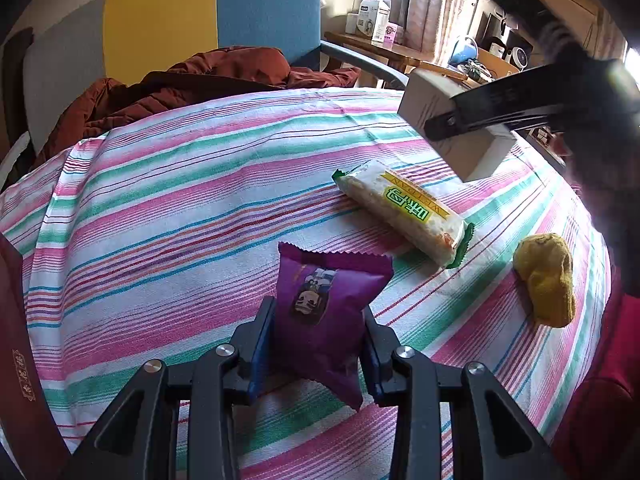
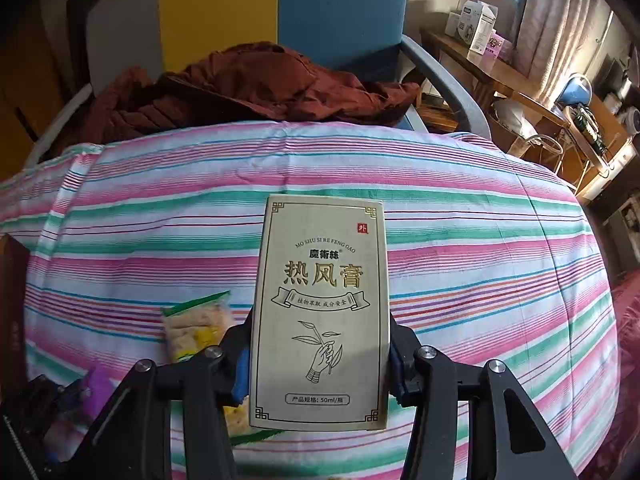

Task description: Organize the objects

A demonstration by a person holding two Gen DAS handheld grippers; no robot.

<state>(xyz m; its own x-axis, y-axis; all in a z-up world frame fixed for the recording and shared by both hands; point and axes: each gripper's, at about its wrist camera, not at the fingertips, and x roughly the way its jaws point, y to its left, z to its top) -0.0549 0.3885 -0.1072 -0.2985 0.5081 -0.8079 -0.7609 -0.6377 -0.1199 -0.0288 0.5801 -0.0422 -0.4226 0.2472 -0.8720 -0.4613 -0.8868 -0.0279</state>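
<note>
A purple snack packet (image 1: 326,312) lies on the striped tablecloth (image 1: 160,200), with my left gripper (image 1: 318,344) shut on its near half. Further right lie a long rice-cracker packet (image 1: 400,212) with green ends and a lumpy yellow object (image 1: 546,280). My right gripper (image 2: 320,360) is shut on a beige box (image 2: 322,312) with gold lettering, held flat-side up above the cloth. In the left wrist view that box (image 1: 448,136) hangs at the upper right, above the table's far right part. The rice-cracker packet (image 2: 196,328) and the purple packet (image 2: 98,392) show blurred at the lower left.
A dark red box (image 1: 16,340) stands at the table's left edge. Behind the table is a grey, yellow and blue chair (image 1: 200,20) with a red-brown jacket (image 1: 180,84) on it. A wooden desk (image 1: 380,46) with cartons stands at the back right. Red fabric (image 1: 600,392) borders the right edge.
</note>
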